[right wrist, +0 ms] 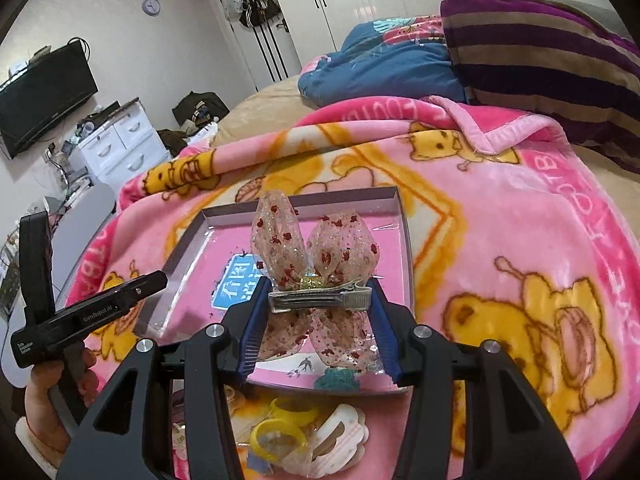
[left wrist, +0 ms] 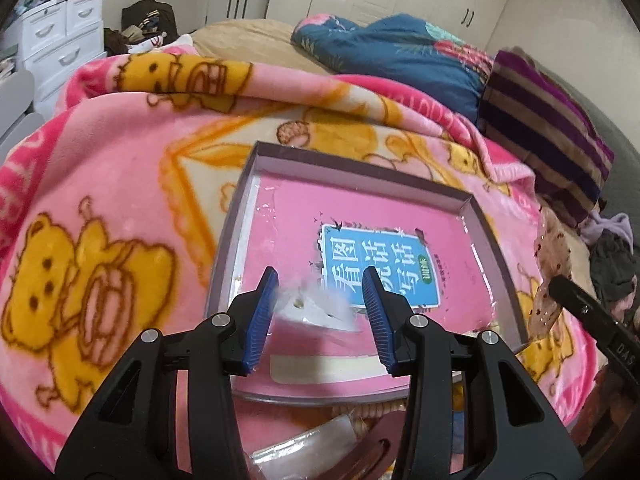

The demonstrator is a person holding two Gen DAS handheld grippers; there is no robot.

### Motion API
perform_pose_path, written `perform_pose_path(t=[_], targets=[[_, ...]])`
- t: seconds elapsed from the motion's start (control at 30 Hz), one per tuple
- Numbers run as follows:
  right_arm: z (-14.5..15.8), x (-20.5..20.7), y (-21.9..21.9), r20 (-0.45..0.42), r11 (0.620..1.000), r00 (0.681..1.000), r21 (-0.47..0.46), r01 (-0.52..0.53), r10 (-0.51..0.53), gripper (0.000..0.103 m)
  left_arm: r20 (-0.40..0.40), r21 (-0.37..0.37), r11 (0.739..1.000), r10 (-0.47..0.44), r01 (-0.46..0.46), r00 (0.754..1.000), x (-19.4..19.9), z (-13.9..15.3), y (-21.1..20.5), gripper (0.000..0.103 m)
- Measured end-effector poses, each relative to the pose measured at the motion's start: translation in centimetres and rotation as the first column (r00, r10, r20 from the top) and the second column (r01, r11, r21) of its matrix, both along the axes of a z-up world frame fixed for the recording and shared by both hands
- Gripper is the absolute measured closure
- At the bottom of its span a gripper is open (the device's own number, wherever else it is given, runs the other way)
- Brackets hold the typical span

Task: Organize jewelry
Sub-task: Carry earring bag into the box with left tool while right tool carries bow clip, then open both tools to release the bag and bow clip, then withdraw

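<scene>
Bow clip (right wrist: 316,276) — between right claw (right wrist: 320,312) pads (gripped)

Sheer red-flecked bow hair clip (right wrist: 316,276) held level above pink-lined tray (right wrist: 402,216).

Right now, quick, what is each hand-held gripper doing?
Left hand-held gripper: open, a small blurred white packet between its fingers, grip unclear.
Right hand-held gripper: shut on the bow hair clip.

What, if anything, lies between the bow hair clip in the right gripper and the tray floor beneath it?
Nothing visible does. The right gripper holds the bow hair clip by its metal clasp above the tray, whose pink floor below looks bare. The left gripper is off to the side.
</scene>
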State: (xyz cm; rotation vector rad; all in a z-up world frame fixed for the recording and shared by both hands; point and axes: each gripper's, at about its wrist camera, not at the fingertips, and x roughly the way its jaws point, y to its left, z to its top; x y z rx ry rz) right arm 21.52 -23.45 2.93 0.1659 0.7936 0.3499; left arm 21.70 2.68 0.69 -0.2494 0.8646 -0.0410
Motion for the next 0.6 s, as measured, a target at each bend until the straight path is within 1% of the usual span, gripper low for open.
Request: perform_pose_path(t=[0.07, 0.23, 0.33, 0.47, 0.6], targets=[[-0.6, 0.6, 0.3, -0.017, 1.0, 1.0, -0.017, 0.0, 0.0, 0.055, -0.007, 0.016, 1.0, -0.013, 0.013, 1.0, 0.3, -0.4, -0.3, 0.068], [-2.3, 1.7, 0.7, -0.064, 0.999, 0.998, -0.035, 0.02, -0.022, 0.054, -0.02, 0.035, 0.999, -0.019, 0.019, 1.0, 0.4, -0.8, -0.5, 0.059], [-3.3, 2.1, 0.7, -0.097, 0.999, 0.995, -0.028, 0.035, -0.037, 0.05, -0.01, 0.036, 0.999, -0.012, 0.013, 1.0, 0.1, -0.4, -0.2, 0.052], [-3.8, 1.9, 0.3, -0.11, 0.998, 0.992, -0.013, 0.054, -0.056, 0.037, 0.007, 0.042, 0.999, -0.012, 0.012, 1.0, -0.4, 0.2, -0.1, 0.045], [-3.5, 1.2, -0.1, -0.095, 0.998, 0.993, 0.001, 0.069, -0.069, 0.029, 0.017, 0.047, 0.999, -0.011, 0.01, 1.0, -0.9, 0.8, -0.1, 0.041]])
